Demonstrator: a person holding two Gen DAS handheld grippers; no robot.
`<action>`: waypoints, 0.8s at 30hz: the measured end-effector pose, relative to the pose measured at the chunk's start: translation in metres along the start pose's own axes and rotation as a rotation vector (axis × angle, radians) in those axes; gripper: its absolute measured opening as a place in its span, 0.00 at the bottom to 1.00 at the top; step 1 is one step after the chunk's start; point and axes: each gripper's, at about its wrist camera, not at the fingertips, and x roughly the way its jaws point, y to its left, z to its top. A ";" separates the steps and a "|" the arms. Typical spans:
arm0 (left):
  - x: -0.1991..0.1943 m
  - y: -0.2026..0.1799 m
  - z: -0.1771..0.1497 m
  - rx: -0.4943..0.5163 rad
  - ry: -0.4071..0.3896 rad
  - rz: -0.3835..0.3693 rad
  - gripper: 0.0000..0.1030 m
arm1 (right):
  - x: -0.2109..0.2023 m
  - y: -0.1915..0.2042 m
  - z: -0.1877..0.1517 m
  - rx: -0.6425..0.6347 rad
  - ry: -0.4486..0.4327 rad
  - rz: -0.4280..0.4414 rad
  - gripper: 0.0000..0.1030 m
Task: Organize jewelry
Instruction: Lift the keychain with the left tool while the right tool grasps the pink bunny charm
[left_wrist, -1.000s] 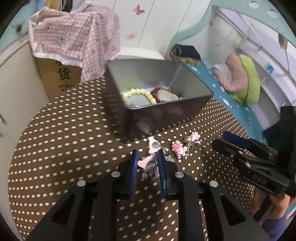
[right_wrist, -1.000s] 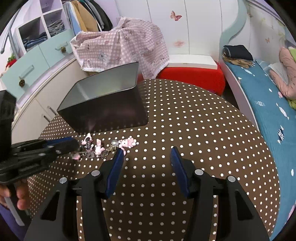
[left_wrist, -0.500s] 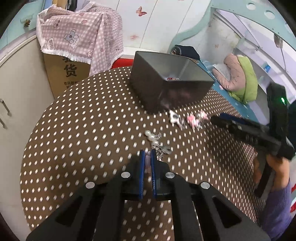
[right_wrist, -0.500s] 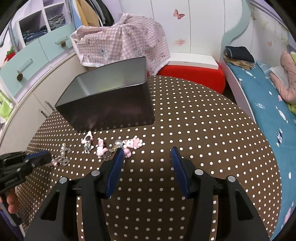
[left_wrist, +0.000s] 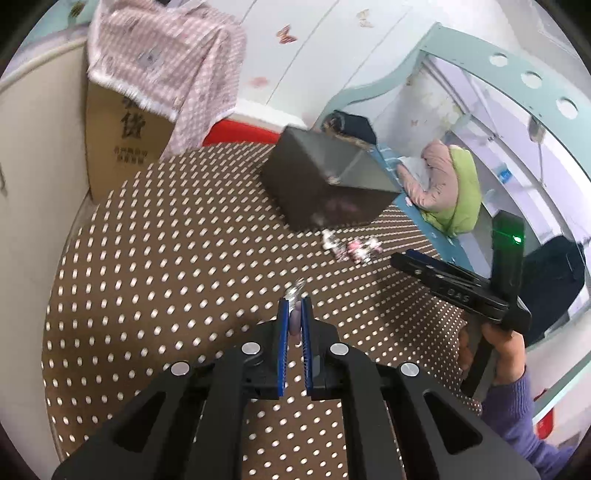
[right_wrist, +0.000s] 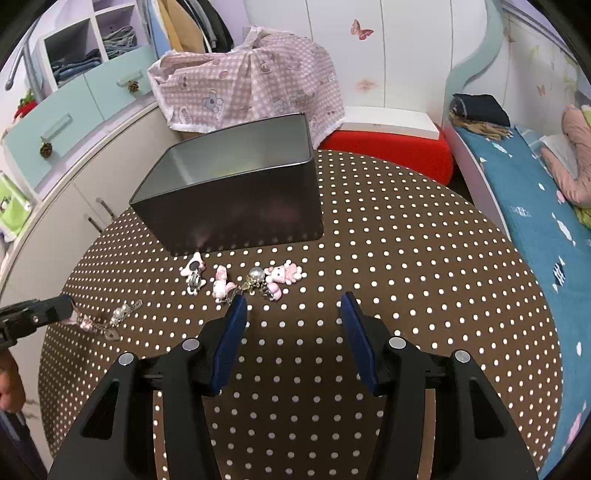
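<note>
My left gripper (left_wrist: 294, 314) is clamped on a pink charm (left_wrist: 295, 320), blue pads pressed against it on both sides, and its pearl-and-chain tail (right_wrist: 117, 317) trails out ahead of the tips over the brown polka-dot tablecloth (left_wrist: 155, 266). From the right wrist view I can see that chain draped on the cloth, with the pink end tucked at the left gripper's tip near the picture's left edge. My right gripper (right_wrist: 293, 306) hangs spread wide, nothing between its blue pads (right_wrist: 232, 339), low over the cloth. Just past its left finger lies the row of loose pieces: a pink clip charm (right_wrist: 194, 271), a small pink figure (right_wrist: 221, 284), a pearl-topped charm (right_wrist: 255, 278) and a pink-and-white kitty charm (right_wrist: 284, 275), all close together. Right behind them stands the grey metal tin (right_wrist: 236, 199), open at the top; what lies inside I cannot make out from here. Beyond the table's far edge there's a pink checked cloth (right_wrist: 251, 85) draped over a cardboard box (left_wrist: 122, 140), a red stool (right_wrist: 388, 147), and to the right a bed with a blue cover (right_wrist: 535, 206).
</note>
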 end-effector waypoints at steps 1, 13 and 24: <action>0.000 0.003 -0.001 -0.012 0.000 0.005 0.05 | 0.000 -0.001 -0.001 -0.001 0.003 -0.002 0.51; 0.000 0.007 0.001 -0.025 -0.019 0.003 0.05 | 0.012 -0.010 0.019 0.037 -0.027 -0.046 0.50; 0.007 0.006 -0.001 -0.023 0.001 -0.001 0.06 | 0.032 -0.007 0.030 0.010 -0.009 -0.050 0.51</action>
